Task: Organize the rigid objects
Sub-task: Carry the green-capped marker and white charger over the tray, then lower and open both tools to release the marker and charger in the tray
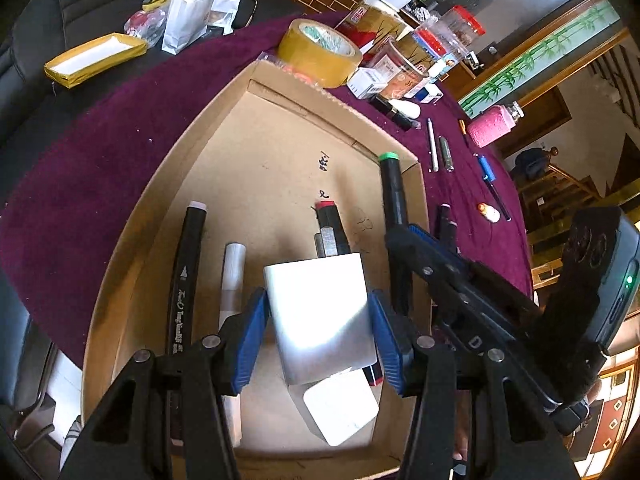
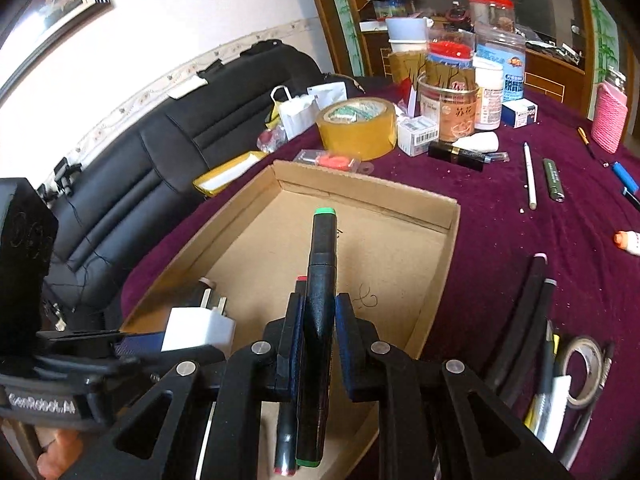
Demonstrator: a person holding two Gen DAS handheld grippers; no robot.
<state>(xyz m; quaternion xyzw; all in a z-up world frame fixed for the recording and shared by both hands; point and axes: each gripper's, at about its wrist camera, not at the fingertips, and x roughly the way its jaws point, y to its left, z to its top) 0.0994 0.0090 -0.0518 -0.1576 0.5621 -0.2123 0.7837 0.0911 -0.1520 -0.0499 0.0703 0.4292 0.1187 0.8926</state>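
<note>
A shallow cardboard tray [image 1: 332, 98] [image 2: 452, 216] lies on the purple cloth. My left gripper [image 1: 318, 330] is shut on a white plug charger [image 1: 318, 312] and holds it over the tray's near end; the charger also shows in the right wrist view [image 2: 198, 330]. My right gripper [image 2: 318, 332] is shut on a black green-capped marker [image 2: 320, 276] above the tray's right side; it shows in the left wrist view [image 1: 392, 188]. In the tray lie a black marker [image 1: 188, 264], a white pen [image 1: 232, 276], a red-capped marker [image 1: 330, 220] and a white square adapter [image 1: 340, 410].
On the cloth beyond the tray stand a yellow tape roll [image 2: 356, 126], jars [image 2: 448, 114] and small boxes [image 2: 416, 134]. To the right lie pens [image 2: 530, 174], a pink-sleeved bottle [image 2: 608, 118], black markers [image 2: 528, 308] and a clear tape roll [image 2: 584, 372]. A black sofa [image 2: 160, 152] is on the left.
</note>
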